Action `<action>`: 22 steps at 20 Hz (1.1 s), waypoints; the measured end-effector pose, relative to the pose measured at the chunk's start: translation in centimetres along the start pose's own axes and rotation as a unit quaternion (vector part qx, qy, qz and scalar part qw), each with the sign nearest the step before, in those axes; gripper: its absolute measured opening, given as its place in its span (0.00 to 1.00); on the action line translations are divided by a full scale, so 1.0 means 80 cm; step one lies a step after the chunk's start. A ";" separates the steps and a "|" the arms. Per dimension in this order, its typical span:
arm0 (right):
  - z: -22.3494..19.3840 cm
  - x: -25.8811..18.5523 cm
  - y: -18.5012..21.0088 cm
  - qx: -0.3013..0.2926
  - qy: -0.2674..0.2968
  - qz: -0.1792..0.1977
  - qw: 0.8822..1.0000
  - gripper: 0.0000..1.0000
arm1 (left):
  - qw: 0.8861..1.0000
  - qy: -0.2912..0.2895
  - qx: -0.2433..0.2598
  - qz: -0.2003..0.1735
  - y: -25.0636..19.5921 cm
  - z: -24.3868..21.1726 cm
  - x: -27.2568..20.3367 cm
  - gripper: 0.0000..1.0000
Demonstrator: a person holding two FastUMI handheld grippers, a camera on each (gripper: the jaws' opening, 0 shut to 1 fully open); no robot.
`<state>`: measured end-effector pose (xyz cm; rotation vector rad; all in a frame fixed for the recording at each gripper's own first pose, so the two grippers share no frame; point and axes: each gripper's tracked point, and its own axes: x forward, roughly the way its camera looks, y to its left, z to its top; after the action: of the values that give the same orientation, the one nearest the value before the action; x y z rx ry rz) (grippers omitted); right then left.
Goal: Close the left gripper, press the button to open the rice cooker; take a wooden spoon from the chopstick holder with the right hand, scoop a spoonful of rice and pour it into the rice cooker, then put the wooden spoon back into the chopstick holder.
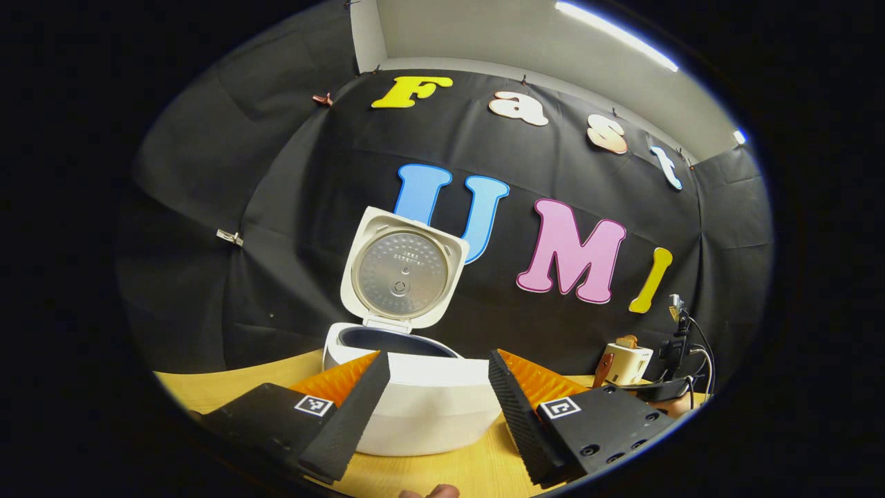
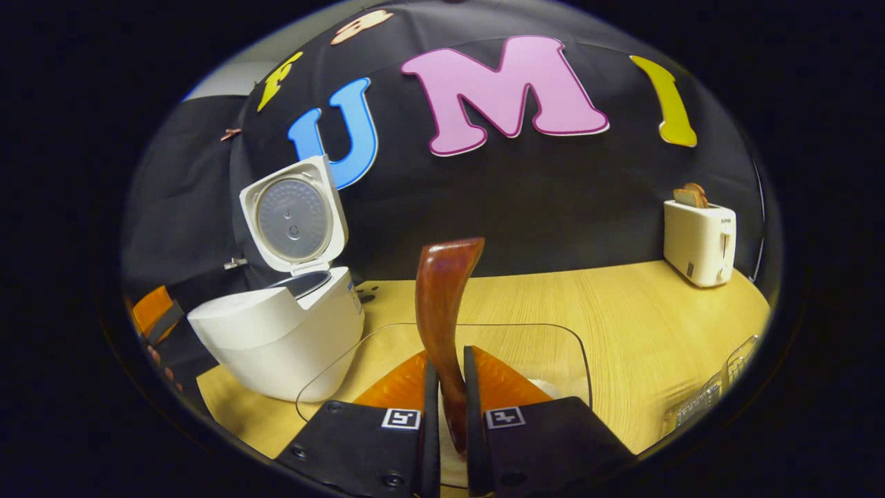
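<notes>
Rice cooker [image 1: 415,408] stands on the wooden table [image 1: 228,387] with lid [image 1: 403,271] raised; left gripper [image 1: 435,398] fingers spread apart, just before its body. Right gripper [image 2: 448,408] is clamped on the wooden spoon [image 2: 442,311] handle above a clear container [image 2: 553,346]. Spoon's lower end is hidden between the fingers; white contents below, probably rice.

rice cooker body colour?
White; the rice cooker body shows best in the right gripper view, lid up.

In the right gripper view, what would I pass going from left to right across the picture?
The other claw at the far left edge → white rice cooker with its lid up → wooden spoon held upright in this claw → toaster on the table.
</notes>
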<state>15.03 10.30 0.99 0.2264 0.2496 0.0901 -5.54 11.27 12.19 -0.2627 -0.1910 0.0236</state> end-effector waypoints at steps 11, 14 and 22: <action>0.024 0.006 0.019 0.217 -0.021 0.040 0.975 0.18 | 1.000 -0.002 0.003 -0.006 -0.007 0.000 -0.002 0.93; 0.032 0.005 0.006 0.251 -0.033 0.033 0.967 0.18 | 1.000 -0.004 0.002 -0.005 -0.005 0.002 -0.002 0.93; 0.092 -0.004 -0.002 0.304 -0.075 0.021 0.949 0.18 | 1.000 -0.005 0.002 0.000 0.002 0.004 -0.004 0.93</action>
<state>16.63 8.58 7.94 0.8507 0.1140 0.0359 -5.87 11.45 12.38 -0.2581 -0.2003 0.0247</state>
